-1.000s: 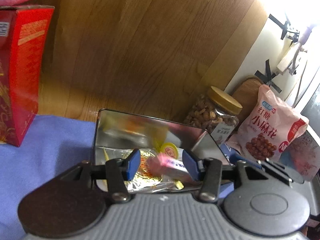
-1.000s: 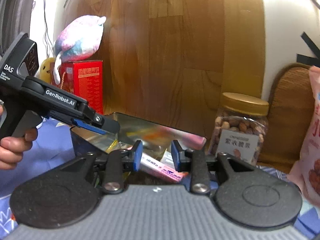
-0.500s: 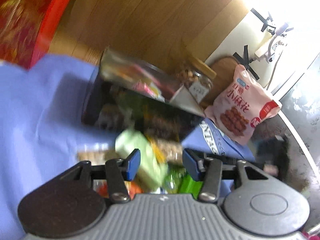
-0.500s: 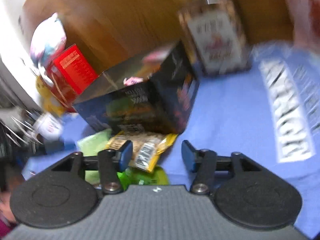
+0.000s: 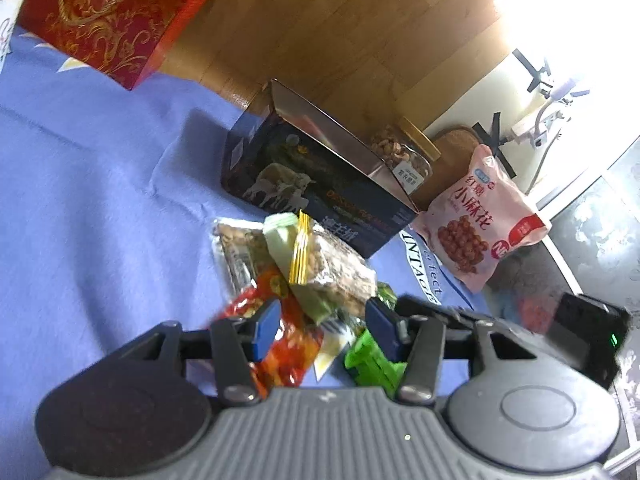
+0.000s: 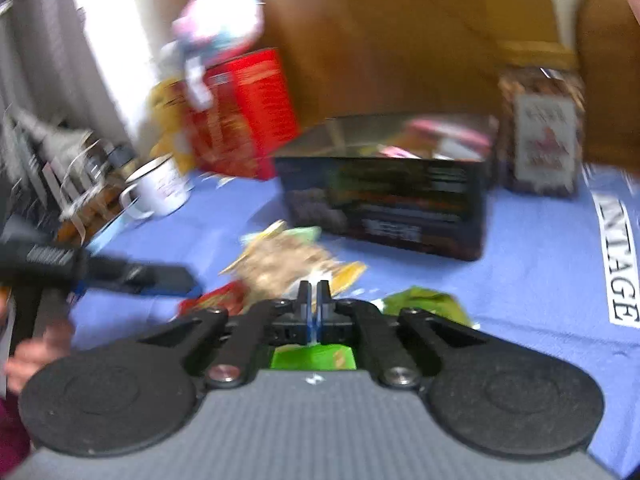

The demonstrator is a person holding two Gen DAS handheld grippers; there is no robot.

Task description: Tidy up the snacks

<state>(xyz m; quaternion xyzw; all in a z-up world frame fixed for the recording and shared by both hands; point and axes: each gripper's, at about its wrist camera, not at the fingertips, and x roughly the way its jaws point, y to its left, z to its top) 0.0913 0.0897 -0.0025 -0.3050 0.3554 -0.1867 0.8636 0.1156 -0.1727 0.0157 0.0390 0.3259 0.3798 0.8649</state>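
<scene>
Snack pile [image 5: 296, 272] sits mid-frame in left wrist view, directly ahead of left gripper [image 5: 326, 330], btw it and the open dark rectangular tin box [image 5: 316, 192] further up-frame. On top lies a clear-wrapped nut bar w/ gold band [image 5: 332, 264], long axis running upper left to lower right, i.e. skewed across the jaw line; a red crinkly packet [image 5: 288, 344] lies under the left blue pad, a green packet [image 5: 368, 360] under the right pad.

Left gripper: jaws part open, nothing pinched; pads hover over the pile, contact can't be told.

Right gripper [image 6: 314, 300]: jaws have just been closing and now stand together; whether a wrapper edge is nipped btw them can't be told, frame too blurred.

Judgement: left is the one w/ jaws open over the pile; the bar wants a wrist roll to square up.

Surface: blue-violet cloth [image 5: 100, 200], wrinkled, soft. Wood-panel wall [image 5: 320, 40] behind. Upper left: red box w/ gold pattern [image 5: 108, 12]. Right of the tin: nut jar w/ tan lid [image 5: 408, 156], pink snack bag [image 5: 480, 224]. White mug [image 6: 160, 188] at left in right wrist view.
</scene>
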